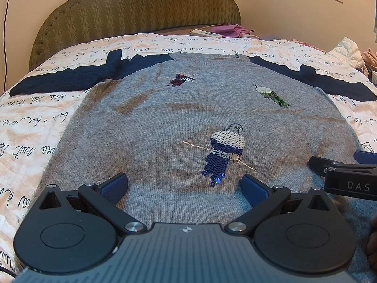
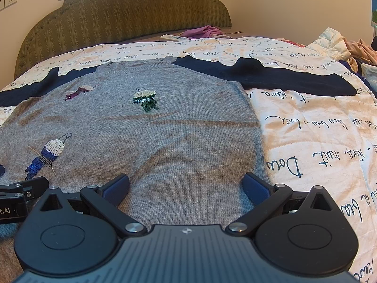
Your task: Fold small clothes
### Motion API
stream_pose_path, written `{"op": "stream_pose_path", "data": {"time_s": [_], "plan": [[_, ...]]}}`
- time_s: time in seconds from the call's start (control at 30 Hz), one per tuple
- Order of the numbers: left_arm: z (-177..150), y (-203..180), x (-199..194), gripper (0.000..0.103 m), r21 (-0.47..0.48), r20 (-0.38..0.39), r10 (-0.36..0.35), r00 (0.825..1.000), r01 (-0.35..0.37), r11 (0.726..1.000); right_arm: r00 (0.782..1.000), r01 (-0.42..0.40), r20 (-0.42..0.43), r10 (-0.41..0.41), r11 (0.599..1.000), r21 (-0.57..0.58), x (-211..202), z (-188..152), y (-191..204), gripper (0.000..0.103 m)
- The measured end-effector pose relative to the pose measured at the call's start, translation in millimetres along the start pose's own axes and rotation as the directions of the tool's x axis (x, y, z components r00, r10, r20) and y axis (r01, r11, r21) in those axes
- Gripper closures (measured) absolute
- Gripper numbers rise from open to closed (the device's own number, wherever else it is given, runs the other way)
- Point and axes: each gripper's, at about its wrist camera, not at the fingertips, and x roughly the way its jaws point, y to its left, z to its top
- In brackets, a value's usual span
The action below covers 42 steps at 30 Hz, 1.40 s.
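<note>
Left gripper (image 1: 185, 187) wide open, holding nothing, fingers (image 1: 115, 186) just over the sweater (image 1: 165, 118) near its hem. Right gripper (image 2: 186, 187) also wide open and empty, over the sweater's hem, right finger close to the side edge. Grippers side by side. Sweater grey, lying flat face up on the quilt (image 2: 318, 129), navy sleeves (image 2: 282, 77) spread outward, three sequin birds (image 1: 226, 151) on the front. Headboard (image 1: 141, 7) behind; clothes pile (image 2: 341, 44) at far right.

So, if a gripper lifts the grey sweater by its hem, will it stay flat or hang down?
The grey sweater is soft knit lying rumpled, so it will probably droop. The sequin bird might add slight weight and stiffness there.
</note>
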Motion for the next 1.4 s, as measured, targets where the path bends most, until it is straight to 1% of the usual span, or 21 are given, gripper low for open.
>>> {"op": "stream_pose_path", "data": {"time_s": [0.47, 0.97, 1.17, 1.3, 1.4], "plan": [[-2, 0, -3, 0.000, 0.005, 0.007, 0.013, 1.000, -0.013, 1.000, 1.000, 0.001, 0.000, -0.001, 1.000, -0.001, 0, 0, 0, 0.000], [-2, -9, -4, 0.000, 0.054, 0.015, 0.055, 0.998, -0.056, 0.997, 1.000, 0.002, -0.001, -0.002, 1.000, -0.003, 0, 0, 0, 0.000], [5, -8, -4, 0.000, 0.051, -0.007, 0.054, 0.999, -0.053, 0.997, 1.000, -0.003, 0.001, 0.003, 1.000, -0.006, -3, 2, -2, 0.000], [15, -7, -8, 0.000, 0.051, 0.019, 0.061, 0.998, -0.062, 0.997, 0.999, -0.012, 0.037, 0.012, 1.000, -0.004, -12, 10, -6, 0.000], [26, -2, -10, 0.000, 0.025, 0.037, 0.041, 0.998, -0.042, 0.999, 0.999, -0.001, 0.047, 0.002, 1.000, -0.031, -12, 22, -5, 0.000]]}}
